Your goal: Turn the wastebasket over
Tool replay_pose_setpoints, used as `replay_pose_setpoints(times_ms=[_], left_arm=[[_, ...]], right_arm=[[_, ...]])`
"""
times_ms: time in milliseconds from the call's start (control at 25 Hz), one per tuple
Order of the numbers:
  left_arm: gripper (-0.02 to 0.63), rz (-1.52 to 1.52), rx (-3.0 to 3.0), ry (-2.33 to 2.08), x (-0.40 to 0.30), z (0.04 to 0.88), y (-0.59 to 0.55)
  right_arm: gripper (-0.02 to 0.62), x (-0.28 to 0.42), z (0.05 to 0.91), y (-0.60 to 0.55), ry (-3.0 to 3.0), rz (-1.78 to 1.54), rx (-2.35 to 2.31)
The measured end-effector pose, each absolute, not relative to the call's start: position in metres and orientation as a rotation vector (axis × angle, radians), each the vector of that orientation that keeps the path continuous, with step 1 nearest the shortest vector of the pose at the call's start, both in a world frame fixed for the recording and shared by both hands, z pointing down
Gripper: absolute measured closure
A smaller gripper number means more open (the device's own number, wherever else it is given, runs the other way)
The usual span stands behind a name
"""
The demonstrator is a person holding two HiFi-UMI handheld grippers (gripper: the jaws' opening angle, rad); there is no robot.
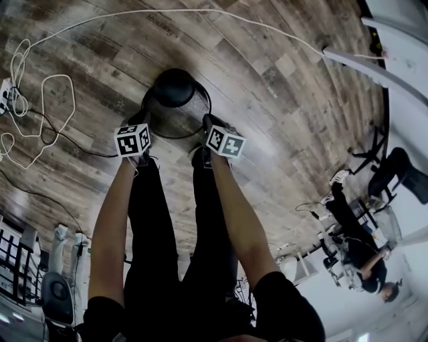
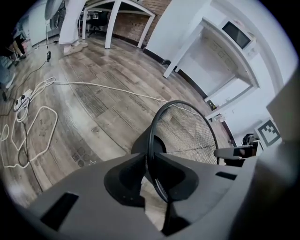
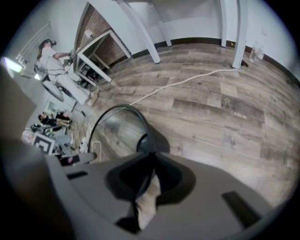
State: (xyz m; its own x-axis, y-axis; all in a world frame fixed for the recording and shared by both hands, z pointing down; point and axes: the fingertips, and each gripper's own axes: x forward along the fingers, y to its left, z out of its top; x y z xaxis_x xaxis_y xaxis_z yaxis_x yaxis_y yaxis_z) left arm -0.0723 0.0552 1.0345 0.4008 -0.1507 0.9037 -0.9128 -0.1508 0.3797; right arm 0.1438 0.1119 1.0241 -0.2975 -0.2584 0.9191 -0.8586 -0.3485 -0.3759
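A black wire-mesh wastebasket (image 1: pixel 175 93) is tilted over the wooden floor, its solid base away from me and its round rim towards me. My left gripper (image 1: pixel 142 120) is shut on the left side of the rim, and the thin black ring runs between its jaws (image 2: pixel 149 161). My right gripper (image 1: pixel 207 123) is shut on the right side of the rim (image 3: pixel 148 157). Floor shows through the mesh (image 2: pixel 187 131) in the left gripper view. Each gripper view shows the other gripper across the basket's mouth: the right one (image 2: pixel 234 152), the left one (image 3: pixel 77 158).
A white cable (image 1: pixel 134 15) and black cables (image 1: pixel 60 137) loop over the floor at the left, by a power strip (image 2: pixel 21 101). White desk legs (image 2: pixel 183 58) stand beyond the basket. A seated person (image 1: pixel 361 250) is at the right. My own legs (image 1: pixel 174 220) are just behind the basket.
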Motion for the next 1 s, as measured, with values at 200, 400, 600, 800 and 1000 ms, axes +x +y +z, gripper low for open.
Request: replay_pose_setpoints(times_ms=[200,400,600,800,1000], left_arm=[[0.472,0.87,1.529,-0.99,-0.084,1.029,0.057],[0.465,0.862,1.498,-0.972,-0.095,1.001,0.062],[0.539,0.824,1.474,-1.024,-0.111,0.937,0.067],[0.568,0.697,1.553,-1.104,-0.108,0.829,0.032],[0.572,0.485,1.709,-1.21,-0.098,0.682,0.0]], right_arm=[[0.452,0.144,1.022,0.111,-1.409,1.639,1.441],[0.43,0.154,0.995,0.106,-1.415,1.615,1.428],[0.436,0.151,0.933,0.104,-1.451,1.626,1.4],[0.53,0.143,0.846,0.069,-1.572,1.587,1.384],[0.551,0.139,0.728,0.031,-1.741,1.521,1.426]])
